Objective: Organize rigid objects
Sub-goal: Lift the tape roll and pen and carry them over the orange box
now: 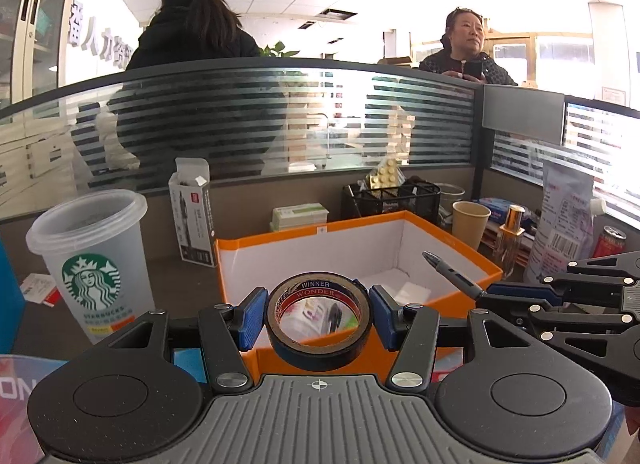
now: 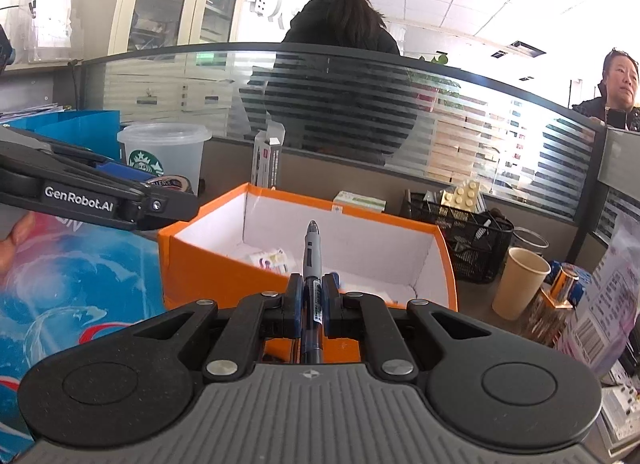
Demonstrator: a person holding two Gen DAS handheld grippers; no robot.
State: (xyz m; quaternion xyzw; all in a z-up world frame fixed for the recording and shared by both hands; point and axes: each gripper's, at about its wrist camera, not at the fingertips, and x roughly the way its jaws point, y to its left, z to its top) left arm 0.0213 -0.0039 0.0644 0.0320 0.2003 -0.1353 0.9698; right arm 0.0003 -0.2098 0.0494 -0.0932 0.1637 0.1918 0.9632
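My left gripper point(image 1: 318, 316) is shut on a roll of black tape point(image 1: 319, 322) with a red "Winner Wonder" core, held above the near rim of the orange box point(image 1: 360, 232). My right gripper point(image 2: 312, 296) is shut on a grey pen point(image 2: 311, 264) that points forward over the same orange box point(image 2: 208, 264). In the left wrist view the right gripper point(image 1: 520, 296) comes in from the right with the pen point(image 1: 452, 274) over the box. In the right wrist view the left gripper point(image 2: 172, 204) comes in from the left with the tape point(image 2: 170, 183). The box holds small packets point(image 2: 272, 258).
A Starbucks cup point(image 1: 92, 260) stands left of the box, an open white carton point(image 1: 192, 216) behind it. A black mesh organizer point(image 1: 390, 200), a paper cup point(image 1: 470, 222), a gold bottle point(image 1: 510, 240) and a printed pouch point(image 1: 560, 224) stand at the right. A glass partition runs behind.
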